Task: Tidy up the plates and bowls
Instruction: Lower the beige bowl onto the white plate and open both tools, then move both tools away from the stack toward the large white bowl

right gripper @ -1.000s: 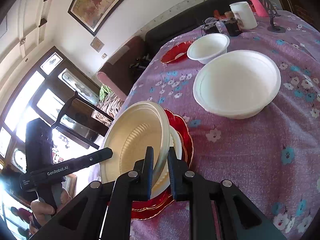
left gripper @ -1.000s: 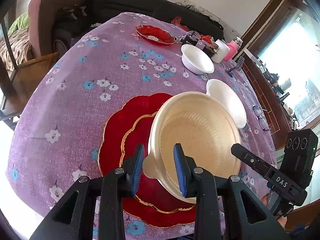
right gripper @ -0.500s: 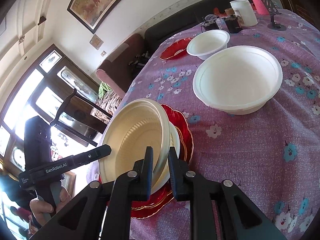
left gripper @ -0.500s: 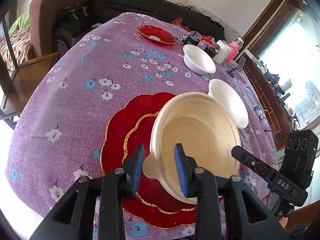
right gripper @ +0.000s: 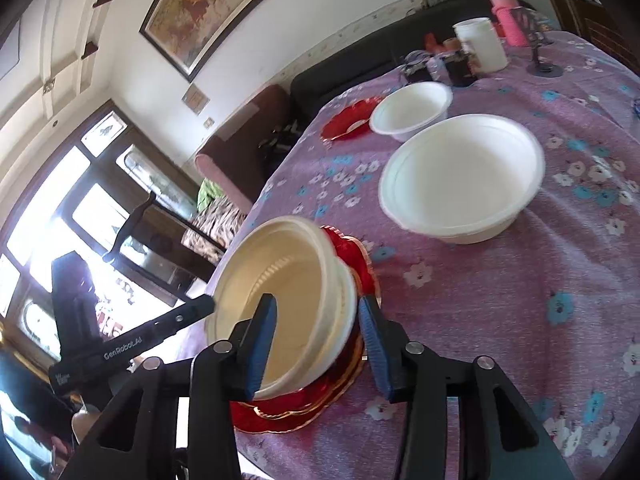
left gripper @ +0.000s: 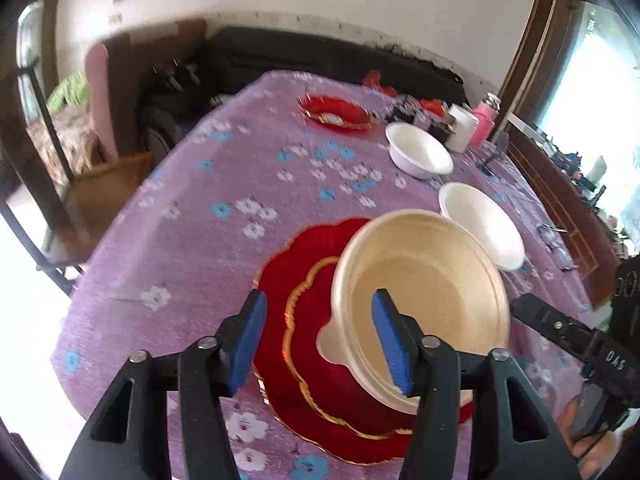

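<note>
A cream bowl point(left gripper: 424, 296) with a small tab handle sits on stacked red plates with gold rims point(left gripper: 304, 280) near the table's front edge. My left gripper point(left gripper: 320, 332) is open, its jaws astride the bowl's near rim and tab without gripping. In the right wrist view the cream bowl point(right gripper: 288, 292) rests on the red plates point(right gripper: 360, 256). My right gripper point(right gripper: 318, 344) is open, its jaws on either side of the bowl's rim. A large white bowl point(right gripper: 460, 176), a small white bowl point(right gripper: 412, 108) and a small red plate point(right gripper: 348, 118) stand farther back.
The purple flowered tablecloth point(left gripper: 224, 184) covers the table. A white cup point(right gripper: 480, 44), a pink bottle point(right gripper: 506, 20) and small dark items stand at the far edge. The white bowls point(left gripper: 480, 224) lie right of the plates. A chair point(left gripper: 104, 92) stands left of the table.
Both grippers have opened: the right one let go of the cream bowl's rim, the left jaws spread wide. The bowl now rests on the red plates.
</note>
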A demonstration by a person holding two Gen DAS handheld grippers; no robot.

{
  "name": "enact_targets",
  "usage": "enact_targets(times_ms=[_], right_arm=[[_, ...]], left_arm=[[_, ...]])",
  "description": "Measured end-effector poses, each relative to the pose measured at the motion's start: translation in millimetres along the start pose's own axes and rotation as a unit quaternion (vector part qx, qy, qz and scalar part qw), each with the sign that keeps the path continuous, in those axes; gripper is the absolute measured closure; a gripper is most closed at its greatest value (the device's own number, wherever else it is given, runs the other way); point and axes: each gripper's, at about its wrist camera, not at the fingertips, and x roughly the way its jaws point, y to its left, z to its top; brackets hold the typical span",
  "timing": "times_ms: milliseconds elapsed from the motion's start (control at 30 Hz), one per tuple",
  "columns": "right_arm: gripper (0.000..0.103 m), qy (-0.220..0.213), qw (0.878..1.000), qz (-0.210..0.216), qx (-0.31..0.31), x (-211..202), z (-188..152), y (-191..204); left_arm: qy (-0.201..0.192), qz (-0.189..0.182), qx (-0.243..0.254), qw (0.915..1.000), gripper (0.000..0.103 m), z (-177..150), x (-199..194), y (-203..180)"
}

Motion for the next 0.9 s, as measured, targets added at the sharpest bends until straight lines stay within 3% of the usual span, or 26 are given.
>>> enact_targets(times_ms=[133,433,633,900], right_arm=[[0.051,-0.002,1.000,-0.014,0.015,-2,-4,-12],[0.045,-0.003,1.000,-0.025,0.019,-3,-12,-12],[0.040,0.000,1.000,-0.028,0.015,0,-14,-6],[0.038,-0.001,0.999,-0.028,0.018,1,-14,-5]], left_arm=[[-0.045,0.037,0.010,0.9983,0.041,-6,-6,-1],[-0.105,0.102,0.047,0.9881,0.029,-18,-13,-9],[-0.133,0.136,0.062,0.9799,0.021,-22,-16,-10],[-0.145,0.156,0.066,0.9749,0.021,-24,-18,-8]])
